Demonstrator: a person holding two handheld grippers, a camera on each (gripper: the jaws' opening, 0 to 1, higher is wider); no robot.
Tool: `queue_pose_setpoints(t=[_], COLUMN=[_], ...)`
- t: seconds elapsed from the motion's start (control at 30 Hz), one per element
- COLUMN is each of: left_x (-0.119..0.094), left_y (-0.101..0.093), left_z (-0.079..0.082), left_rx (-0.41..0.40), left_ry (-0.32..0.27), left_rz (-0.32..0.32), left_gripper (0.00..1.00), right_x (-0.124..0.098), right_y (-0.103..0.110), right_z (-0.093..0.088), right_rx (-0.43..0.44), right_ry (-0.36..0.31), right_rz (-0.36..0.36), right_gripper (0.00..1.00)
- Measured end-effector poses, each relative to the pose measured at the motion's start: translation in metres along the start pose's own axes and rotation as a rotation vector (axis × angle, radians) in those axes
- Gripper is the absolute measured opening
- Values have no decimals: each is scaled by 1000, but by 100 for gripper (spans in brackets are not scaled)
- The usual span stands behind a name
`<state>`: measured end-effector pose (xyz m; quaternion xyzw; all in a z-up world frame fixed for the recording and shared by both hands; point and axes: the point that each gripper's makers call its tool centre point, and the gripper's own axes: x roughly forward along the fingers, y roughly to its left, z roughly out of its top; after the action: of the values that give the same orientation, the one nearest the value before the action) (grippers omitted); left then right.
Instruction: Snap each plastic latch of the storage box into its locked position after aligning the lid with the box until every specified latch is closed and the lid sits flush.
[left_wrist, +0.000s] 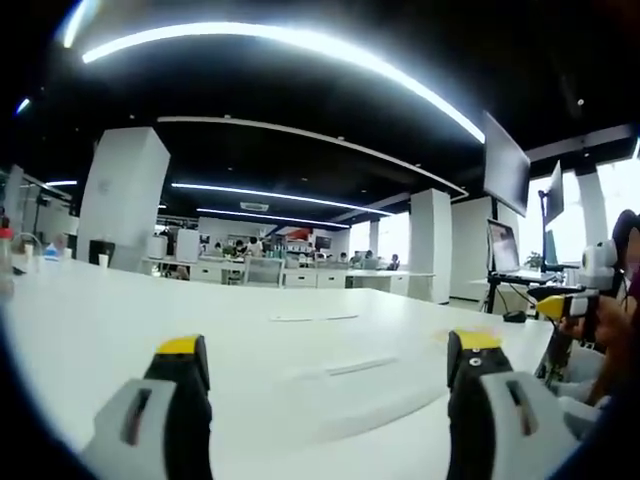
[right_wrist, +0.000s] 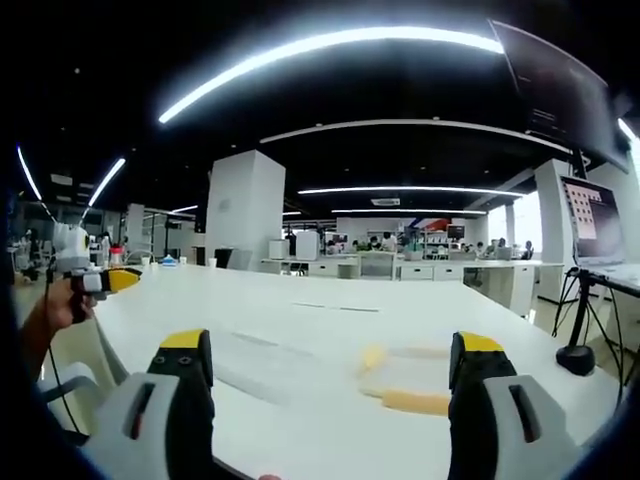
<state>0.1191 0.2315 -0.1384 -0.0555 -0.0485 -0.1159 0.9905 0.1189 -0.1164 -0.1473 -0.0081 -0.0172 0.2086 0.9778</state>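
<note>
In the left gripper view the left gripper (left_wrist: 325, 365) sat at the bottom of the frame with its yellow-tipped jaws spread wide and nothing between them, held low and level over the white table (left_wrist: 120, 320). Ahead of the jaws, lower centre, lay a pale, flat shape that I took for the storage box (left_wrist: 345, 385), its lid barely standing out against the tabletop; the latches were too washed out to pick out here. At the far right edge a hand carried the other gripper (left_wrist: 570, 300), raised and well apart from the box. In the right gripper view the right gripper (right_wrist: 330, 365) was likewise spread and empty, pointing level across the table, and the box showed lower centre as a translucent slab with yellow latches (right_wrist: 410, 400) along its near side, lying between the jaws' lines but beyond their tips. At the left edge a hand held the left gripper, well clear. By the look of it the box was light, thin plastic, stiff yet slippery on that smooth top, so I judged it best steadied at a lid edge while each latch was pressed.
</note>
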Motion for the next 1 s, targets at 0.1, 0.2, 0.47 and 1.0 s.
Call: queue_pose_setpoints(t=[0.1,0.2,0.47,1.0], left_x=[0,-2,-9,-14], left_y=[0,1,12,18], left_z=[0,0,2,-1], left_rx=[-5,2,20,9], left_ry=[2,4,5,12], left_rz=[0,7,54,85], left_gripper=[99,99,99,99], right_x=[0,2,8,7], right_y=[0,1,2,-4], right_z=[2,3,8,6], right_rx=[-1,-6,-12,-13], right_ry=[-5,-5,-9,-6], right_rz=[-2,3,12,11], right_gripper=[100,100,99,99])
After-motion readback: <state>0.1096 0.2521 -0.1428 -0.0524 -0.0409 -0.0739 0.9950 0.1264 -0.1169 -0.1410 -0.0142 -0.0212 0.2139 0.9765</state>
